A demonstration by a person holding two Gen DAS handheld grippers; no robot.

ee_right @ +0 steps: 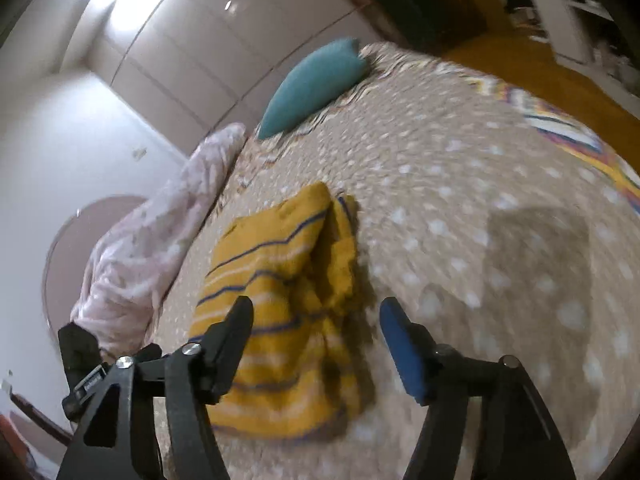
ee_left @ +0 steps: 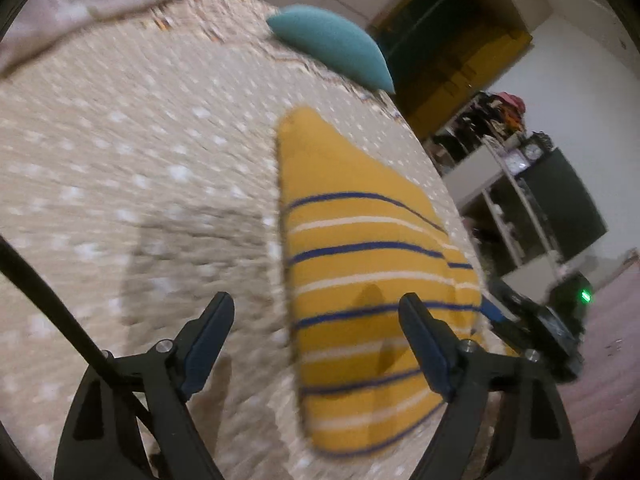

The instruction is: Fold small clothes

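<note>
A small yellow garment [ee_left: 360, 264] with blue and white stripes lies folded on the beige dotted bedspread [ee_left: 140, 152]. My left gripper [ee_left: 316, 312] is open and empty, hovering above the garment's near left edge. In the right wrist view the same garment [ee_right: 280, 292] lies in a folded bundle with one flap over the other. My right gripper [ee_right: 316, 316] is open and empty, just above the garment's near end. Both views are blurred by motion.
A teal pillow [ee_left: 332, 46] lies at the far end of the bed, also in the right wrist view [ee_right: 312, 84]. A crumpled pink blanket [ee_right: 160, 236] lies along the bed's side. Shelves and dark furniture [ee_left: 532, 184] stand beyond the bed's edge.
</note>
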